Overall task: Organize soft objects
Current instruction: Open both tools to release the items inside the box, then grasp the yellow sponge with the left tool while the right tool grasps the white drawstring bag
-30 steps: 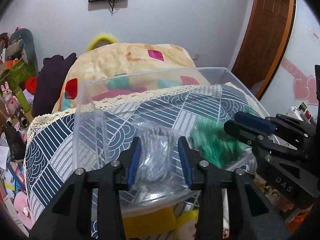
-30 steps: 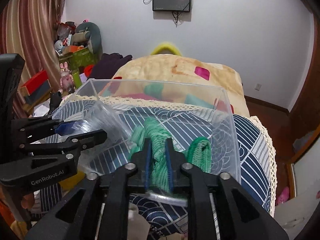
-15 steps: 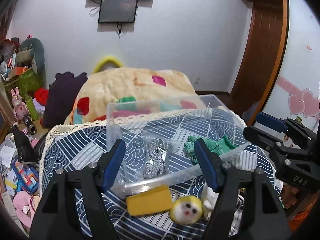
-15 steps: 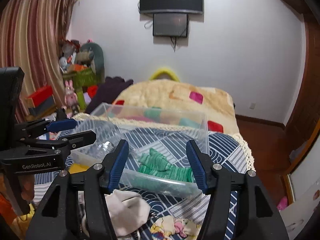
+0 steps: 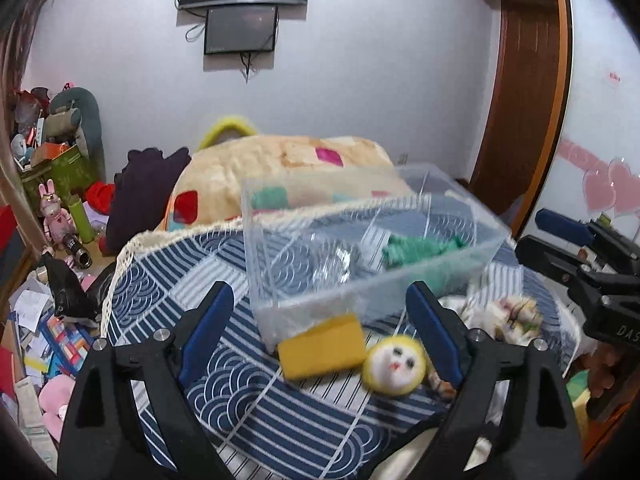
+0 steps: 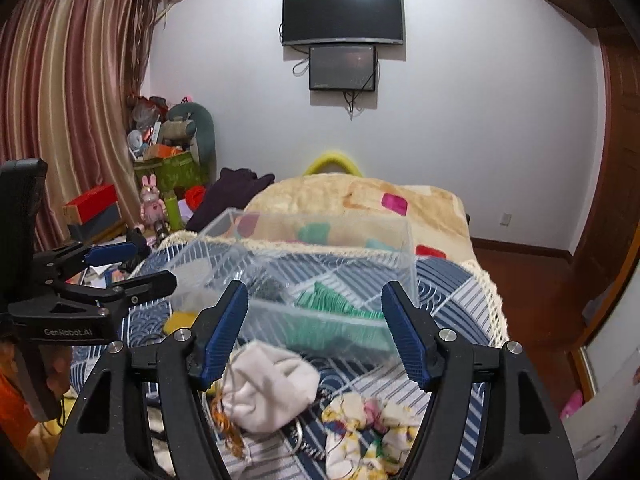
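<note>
A clear plastic bin (image 5: pixel 400 280) (image 6: pixel 224 232) stands on the blue patterned cloth (image 5: pixel 168 280). Inside lie a green glove (image 5: pixel 416 250) (image 6: pixel 332 304) and a grey glove (image 5: pixel 340 260) (image 6: pixel 266 288). In front of the bin lie a yellow sponge (image 5: pixel 322 346), a yellow round doll face (image 5: pixel 394 366), a white cloth pouch (image 6: pixel 268 386) and a floral cloth (image 6: pixel 372 436) (image 5: pixel 508 314). My left gripper (image 5: pixel 320 328) (image 6: pixel 132 264) is open and empty, held back from the bin. My right gripper (image 6: pixel 316 332) (image 5: pixel 540 236) is open and empty above the pouch.
A beige blanket (image 5: pixel 280 168) with coloured patches lies behind the bin. Toys, boxes and papers clutter the floor at left (image 5: pixel 48 240). A dark garment (image 5: pixel 144 188) lies beside the blanket. A wooden door (image 5: pixel 520 100) is at right; screens (image 6: pixel 342 36) hang on the wall.
Both grippers opened, leaving the grey glove and the green glove in the bin, and pulled back and up. The sponge, doll face, pouch and floral cloth came into view.
</note>
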`<act>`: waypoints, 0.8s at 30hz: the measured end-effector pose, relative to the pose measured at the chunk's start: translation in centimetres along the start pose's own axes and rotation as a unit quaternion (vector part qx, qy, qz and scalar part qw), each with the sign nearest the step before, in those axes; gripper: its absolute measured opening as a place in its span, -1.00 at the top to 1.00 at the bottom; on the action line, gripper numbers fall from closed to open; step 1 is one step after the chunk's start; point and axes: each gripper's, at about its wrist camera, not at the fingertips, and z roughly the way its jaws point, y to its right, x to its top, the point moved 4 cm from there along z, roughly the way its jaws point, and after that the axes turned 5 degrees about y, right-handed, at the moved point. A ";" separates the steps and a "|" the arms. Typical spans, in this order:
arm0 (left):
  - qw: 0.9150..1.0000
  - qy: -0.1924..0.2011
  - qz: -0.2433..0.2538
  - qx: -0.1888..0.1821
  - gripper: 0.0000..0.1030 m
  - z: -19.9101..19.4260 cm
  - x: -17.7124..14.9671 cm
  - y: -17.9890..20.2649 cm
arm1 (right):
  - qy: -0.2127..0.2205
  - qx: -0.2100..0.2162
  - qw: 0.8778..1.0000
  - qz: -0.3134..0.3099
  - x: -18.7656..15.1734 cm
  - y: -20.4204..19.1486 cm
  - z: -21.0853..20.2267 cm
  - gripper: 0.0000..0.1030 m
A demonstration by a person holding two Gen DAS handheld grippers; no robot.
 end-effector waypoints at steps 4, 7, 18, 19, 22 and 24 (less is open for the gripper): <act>1.000 -0.029 0.007 0.006 -0.72 1.4 -2.1 -0.2 | -0.020 0.009 1.000 0.000 -1.6 -0.4 0.8 -0.29; 0.999 -0.047 0.004 0.009 -0.72 2.5 -3.3 -0.4 | -0.038 0.020 0.999 0.003 -2.8 -0.8 1.6 -0.29; 0.997 -0.073 -0.024 0.003 -0.66 4.9 -4.8 -1.4 | -0.096 0.050 0.994 0.017 -6.0 -1.9 4.7 -0.29; 0.997 -0.075 -0.031 -0.004 -0.60 5.0 -4.9 -1.6 | -0.098 0.052 0.994 0.018 -6.0 -1.9 4.7 -0.29; 0.995 -0.084 -0.051 -0.027 -0.42 5.2 -5.2 -1.7 | -0.108 0.066 0.992 0.030 -6.5 -1.5 5.0 -0.27; 0.995 -0.084 -0.050 -0.032 -0.34 5.2 -5.4 -1.5 | -0.116 0.079 0.989 0.044 -6.9 -1.3 5.3 -0.16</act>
